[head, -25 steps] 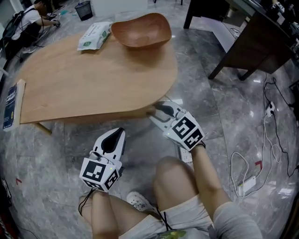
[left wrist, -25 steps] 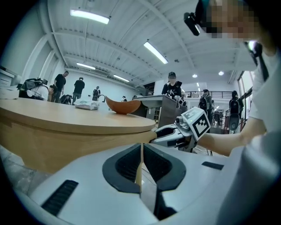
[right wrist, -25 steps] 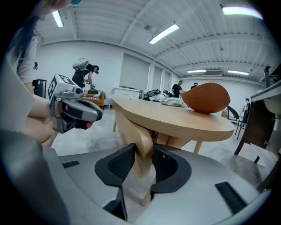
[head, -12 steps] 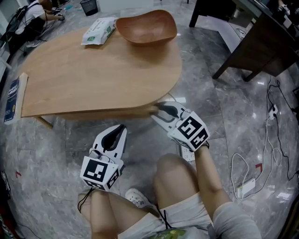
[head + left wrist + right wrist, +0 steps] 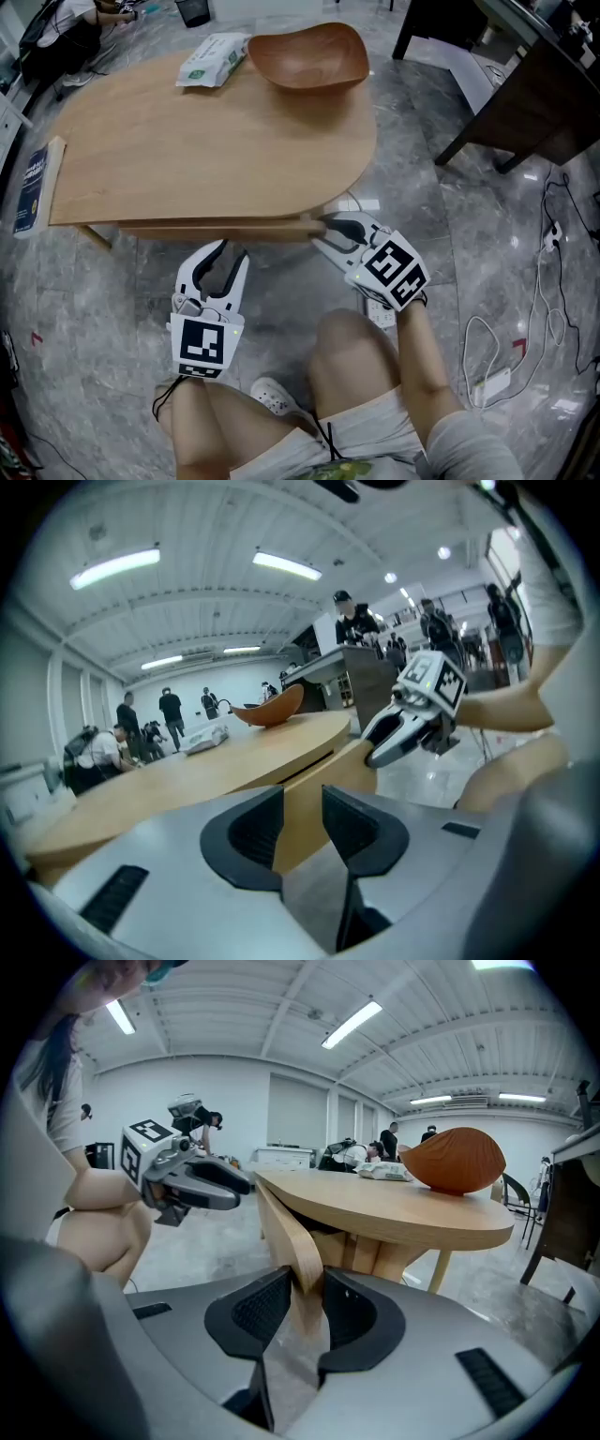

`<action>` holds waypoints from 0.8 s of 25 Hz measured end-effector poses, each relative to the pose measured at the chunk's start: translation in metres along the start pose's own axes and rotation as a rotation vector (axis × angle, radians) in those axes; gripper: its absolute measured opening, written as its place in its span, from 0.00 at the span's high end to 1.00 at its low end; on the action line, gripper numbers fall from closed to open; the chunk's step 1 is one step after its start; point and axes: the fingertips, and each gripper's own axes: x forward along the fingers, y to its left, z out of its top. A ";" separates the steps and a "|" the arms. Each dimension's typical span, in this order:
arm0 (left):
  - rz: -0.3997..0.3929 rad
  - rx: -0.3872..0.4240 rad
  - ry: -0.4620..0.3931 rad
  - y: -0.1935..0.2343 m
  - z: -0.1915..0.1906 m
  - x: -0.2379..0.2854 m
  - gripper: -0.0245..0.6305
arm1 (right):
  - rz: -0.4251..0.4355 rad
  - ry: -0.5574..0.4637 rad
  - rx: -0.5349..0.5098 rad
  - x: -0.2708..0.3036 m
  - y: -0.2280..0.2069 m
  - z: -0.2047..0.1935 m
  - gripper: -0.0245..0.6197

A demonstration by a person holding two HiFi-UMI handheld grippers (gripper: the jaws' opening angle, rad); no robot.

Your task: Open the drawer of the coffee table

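Risk: one-ended pull could skew, jamming pale wooden drawer front (image 5: 225, 228).
Right gripper (image 5: 305, 1283): jaws closing on its end.
Left gripper (image 5: 300, 803): jaws opening, spread, pinching nothing.

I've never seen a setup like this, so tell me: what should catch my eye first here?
Most striking are two hand-held grippers with black-and-white marker cubes at the near edge of the wooden coffee table. The right gripper has its fingers closing on the curved drawer front, while the left gripper, fingers opening, points at it and grips nothing. At the table's far end sits a big wooden bowl.
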 end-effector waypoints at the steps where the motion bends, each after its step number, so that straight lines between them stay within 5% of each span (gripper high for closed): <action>1: 0.032 0.072 0.032 0.006 -0.003 0.000 0.79 | 0.012 -0.005 0.001 -0.002 0.005 0.000 0.79; 8: 0.108 0.539 0.332 0.019 -0.027 0.001 0.78 | 0.006 -0.021 0.014 -0.006 0.014 -0.002 0.79; 16: 0.096 0.668 0.490 0.044 -0.034 0.007 0.78 | 0.021 0.037 -0.010 -0.003 0.014 -0.006 0.79; 20: -0.050 0.690 0.569 0.046 -0.038 0.013 0.77 | 0.030 0.067 -0.015 0.000 0.011 -0.007 0.79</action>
